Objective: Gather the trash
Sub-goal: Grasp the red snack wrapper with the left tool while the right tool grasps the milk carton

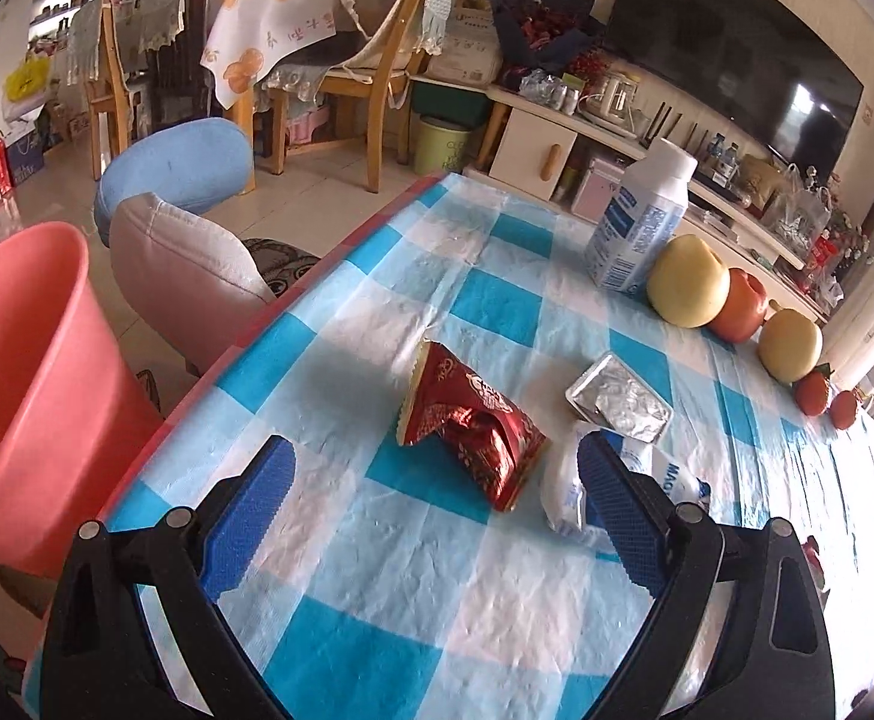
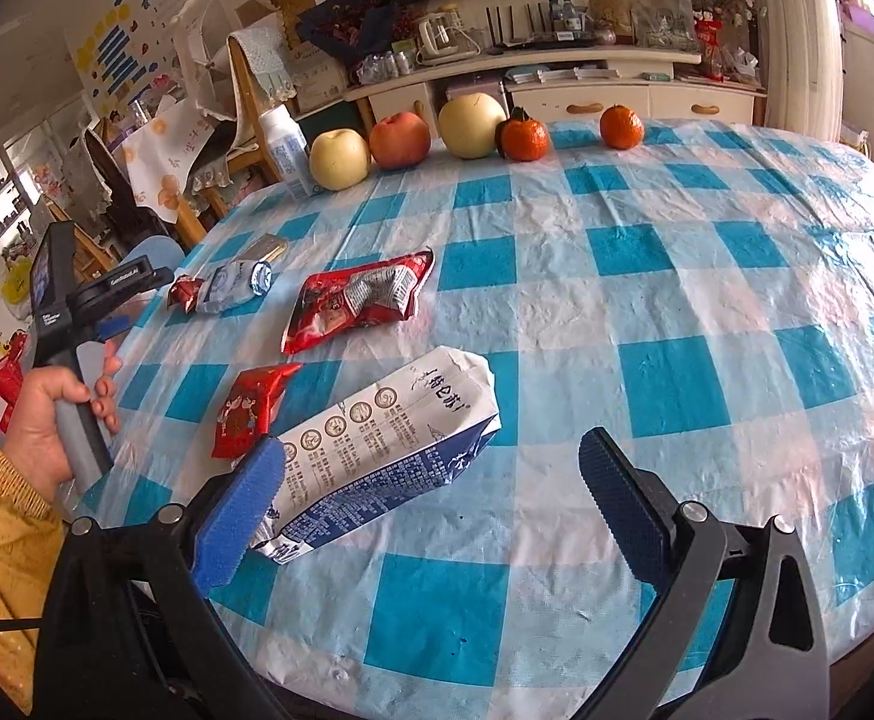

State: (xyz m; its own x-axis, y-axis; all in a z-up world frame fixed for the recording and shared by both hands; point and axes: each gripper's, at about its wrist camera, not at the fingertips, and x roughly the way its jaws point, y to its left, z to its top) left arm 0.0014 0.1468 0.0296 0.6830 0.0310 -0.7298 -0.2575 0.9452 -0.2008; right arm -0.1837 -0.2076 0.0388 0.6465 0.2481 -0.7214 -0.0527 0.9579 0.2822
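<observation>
In the left wrist view my left gripper (image 1: 437, 474) is open and empty above the checked tablecloth (image 1: 377, 570). A crumpled red wrapper (image 1: 466, 426) lies just ahead between its fingers. A white-blue wrapper (image 1: 562, 486) touches the right finger, and a foil tray (image 1: 619, 399) lies beyond. In the right wrist view my right gripper (image 2: 434, 477) is open and empty over a white-blue milk carton (image 2: 377, 450) lying flat by its left finger. A small red packet (image 2: 251, 408) and a larger red bag (image 2: 359, 300) lie further out. The left gripper also shows in the right wrist view (image 2: 107, 300), hand-held.
A pink bin (image 1: 29, 396) stands on the floor left of the table edge, beside cushioned stools (image 1: 191, 276). A white bottle (image 1: 640, 222), pears, an apple (image 2: 399, 139) and tangerines (image 2: 621, 126) line the table's far side. Chairs and a TV cabinet stand behind.
</observation>
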